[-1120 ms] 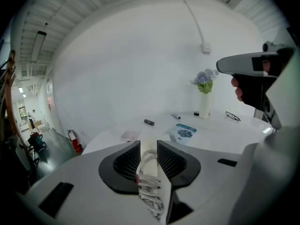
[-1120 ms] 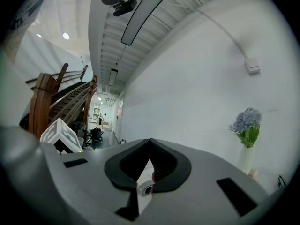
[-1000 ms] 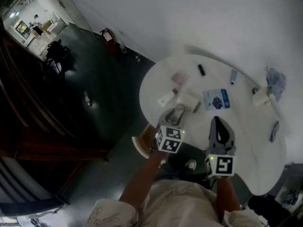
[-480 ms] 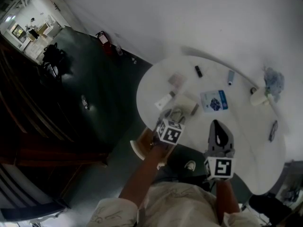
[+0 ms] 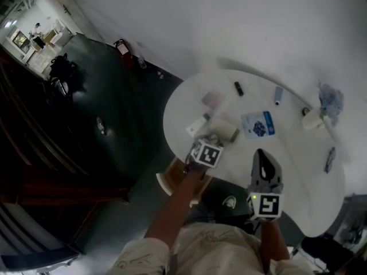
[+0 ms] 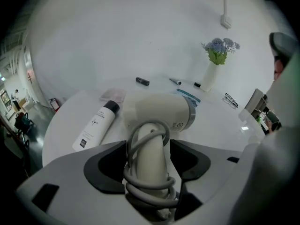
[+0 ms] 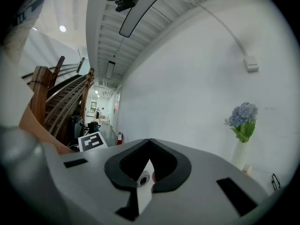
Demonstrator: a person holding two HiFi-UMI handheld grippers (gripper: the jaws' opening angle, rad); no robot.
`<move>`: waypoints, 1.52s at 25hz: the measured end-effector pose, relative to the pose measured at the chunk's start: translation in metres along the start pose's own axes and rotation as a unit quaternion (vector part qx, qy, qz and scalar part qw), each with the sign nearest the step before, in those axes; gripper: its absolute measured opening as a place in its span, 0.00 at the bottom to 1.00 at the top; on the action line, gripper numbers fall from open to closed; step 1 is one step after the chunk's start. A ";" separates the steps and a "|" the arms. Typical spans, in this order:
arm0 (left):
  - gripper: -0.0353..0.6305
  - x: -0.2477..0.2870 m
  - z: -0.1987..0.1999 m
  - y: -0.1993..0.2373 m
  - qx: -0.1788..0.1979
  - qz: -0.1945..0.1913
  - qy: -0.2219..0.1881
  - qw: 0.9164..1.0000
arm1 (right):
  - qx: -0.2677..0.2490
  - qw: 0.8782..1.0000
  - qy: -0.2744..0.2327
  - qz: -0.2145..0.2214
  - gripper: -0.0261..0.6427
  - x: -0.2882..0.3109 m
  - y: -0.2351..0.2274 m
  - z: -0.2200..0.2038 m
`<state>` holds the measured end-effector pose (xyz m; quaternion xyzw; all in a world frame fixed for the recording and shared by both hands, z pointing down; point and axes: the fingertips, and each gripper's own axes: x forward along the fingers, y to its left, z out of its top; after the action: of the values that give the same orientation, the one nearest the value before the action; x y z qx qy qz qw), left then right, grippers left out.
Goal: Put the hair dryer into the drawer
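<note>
White wall is seen behind a round white table (image 5: 298, 171), over which small things are scattered. The hair dryer (image 6: 157, 112) is laid on its side close to the table's near-left rim. Its barrel lies crosswise and its cord is wound about the handle, so the handle is offered straight to a grasp.

The left claw (image 6: 148, 144) has just been opening and is set at its widest, tilted down over the dryer. The handle stands between the pads but is not pressed by them. The right claw (image 7: 149, 142) is closed on nothing and is held level and well aside, probably so that the way is left free.

A white bottle (image 6: 96, 124) is laid just beside the dryer on its left, and a vase of flowers (image 6: 213, 64) is stood at the far rim. Open table is left on the dryer's right and toward the person.

Below the near rim a brown curved piece (image 5: 167, 179) can be seen; whether it is the drawer cannot be told. The rim close by and the bottle would need minding when the dryer is lifted away.
</note>
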<state>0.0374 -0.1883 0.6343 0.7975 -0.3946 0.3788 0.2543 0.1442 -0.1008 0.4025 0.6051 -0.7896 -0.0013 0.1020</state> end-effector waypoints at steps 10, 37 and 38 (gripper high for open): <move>0.46 0.006 -0.005 0.003 0.007 0.014 0.032 0.999 | -0.004 1.000 0.002 0.010 0.05 0.004 0.008 -0.003; 0.42 -0.044 -0.003 0.004 -0.019 0.049 -0.051 0.997 | -0.005 1.000 -0.001 0.019 0.05 0.001 0.010 0.001; 0.42 -0.051 0.001 0.004 -0.022 0.052 -0.066 0.996 | -0.006 1.000 -0.001 0.019 0.05 0.000 0.010 0.001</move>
<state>0.0144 -0.1693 0.5932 0.7934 -0.4599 0.3292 0.2250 0.1343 -0.0981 0.4030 0.5893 -0.8011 -0.0046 0.1045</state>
